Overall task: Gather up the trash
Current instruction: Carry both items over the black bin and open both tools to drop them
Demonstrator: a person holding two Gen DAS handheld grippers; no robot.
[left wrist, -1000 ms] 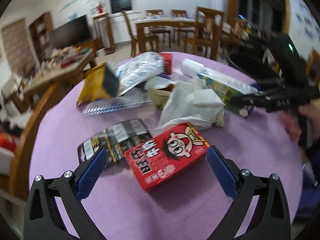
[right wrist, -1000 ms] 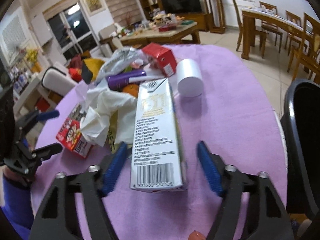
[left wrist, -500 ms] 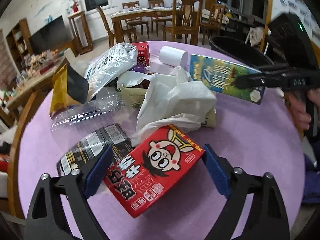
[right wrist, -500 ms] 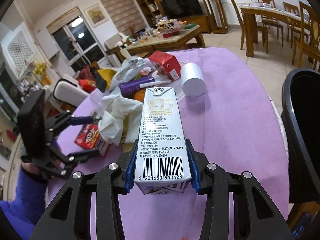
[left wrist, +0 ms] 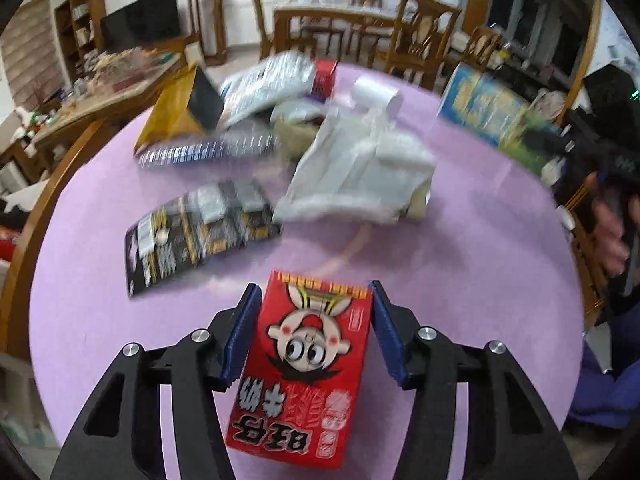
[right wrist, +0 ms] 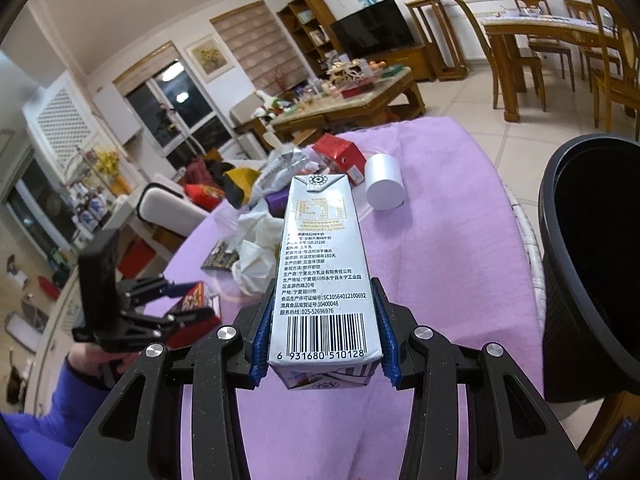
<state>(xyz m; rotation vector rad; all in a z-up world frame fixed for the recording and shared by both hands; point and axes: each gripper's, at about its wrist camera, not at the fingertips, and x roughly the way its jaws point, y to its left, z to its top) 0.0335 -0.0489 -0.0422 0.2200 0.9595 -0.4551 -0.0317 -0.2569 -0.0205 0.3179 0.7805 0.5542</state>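
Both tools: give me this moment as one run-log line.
left tool: shut on red snack box | right tool: shut on milk carton | black bin: beside right tool

I see the red cartoon-faced snack box [left wrist: 308,364] lifted off the purple-covered table [left wrist: 460,272], face up, pinched on its long sides between my left gripper's [left wrist: 311,336] blue pads. The tall white milk carton [right wrist: 322,268] with the barcode sits squeezed between my right gripper's [right wrist: 323,344] pads, pointing away, above the table's near edge. On the table's middle lie a crumpled white plastic bag [left wrist: 360,172] and a flat black snack wrapper [left wrist: 196,232]; toward the far edge, a yellow-and-black pouch [left wrist: 180,116], a silver foil bag [left wrist: 264,84] and a white paper roll [right wrist: 384,184].
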